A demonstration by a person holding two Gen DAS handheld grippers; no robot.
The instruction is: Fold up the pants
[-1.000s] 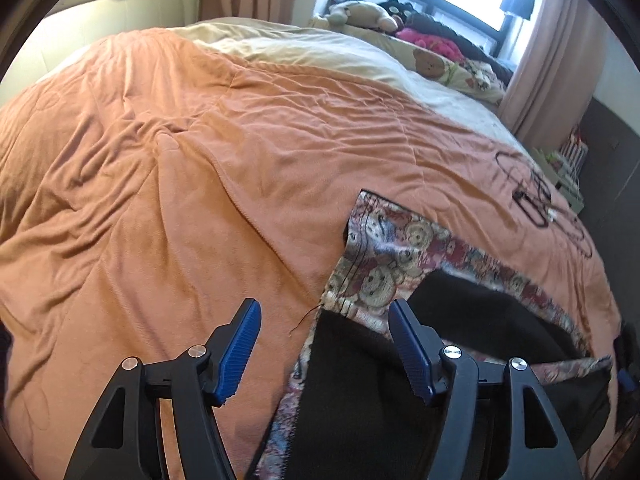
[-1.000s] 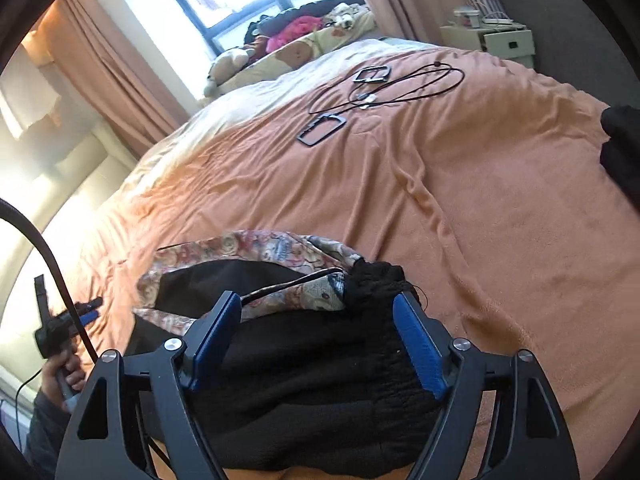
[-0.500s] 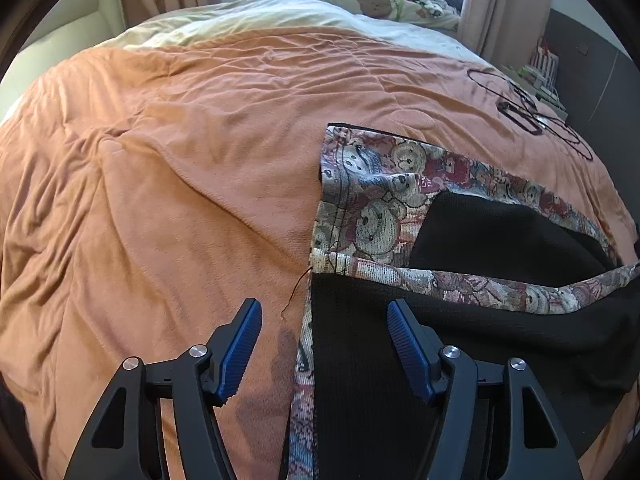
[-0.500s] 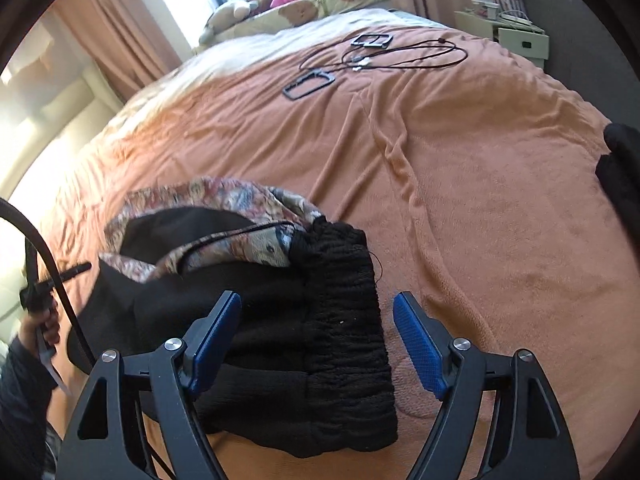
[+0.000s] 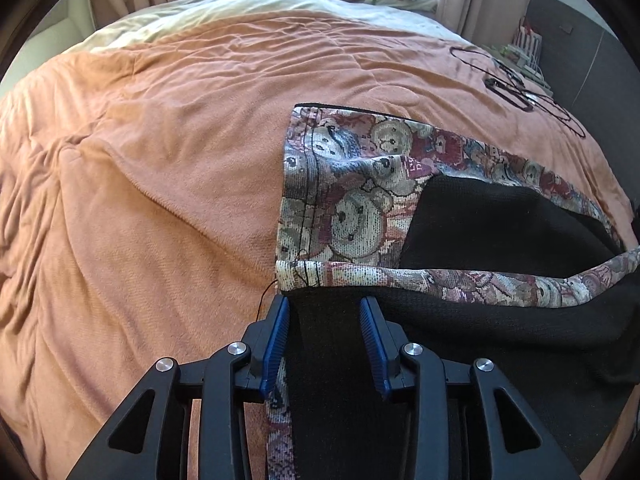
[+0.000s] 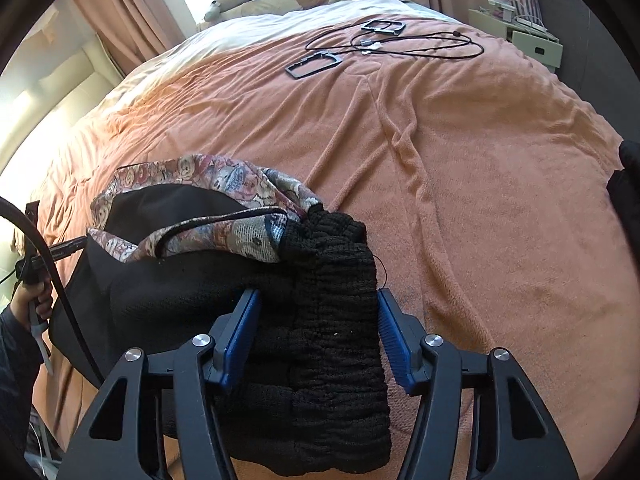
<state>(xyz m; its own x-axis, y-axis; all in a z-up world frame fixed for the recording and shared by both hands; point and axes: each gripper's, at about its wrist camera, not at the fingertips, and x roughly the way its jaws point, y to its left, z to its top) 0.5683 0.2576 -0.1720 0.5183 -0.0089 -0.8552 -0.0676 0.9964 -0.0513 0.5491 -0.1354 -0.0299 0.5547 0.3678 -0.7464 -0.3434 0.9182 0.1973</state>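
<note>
Partly folded only: black pants (image 5: 472,320) with teddy-bear lining lying bunched at lower right of the orange bedspread (image 5: 160,168), left tongs (image 5: 324,334) narrowed astride the hem edge, right tongs (image 6: 316,330) wide astride the ribbed waistband (image 6: 336,320) (neither visibly clamped), final folds seemingly left.

The left wrist view looks from close above the pants' (image 5: 480,240) cuff end, facing the far window. The right wrist view looks from close above the waistband end, facing the same way. Both share the orange blanket (image 5: 180,160) and pants.
</note>
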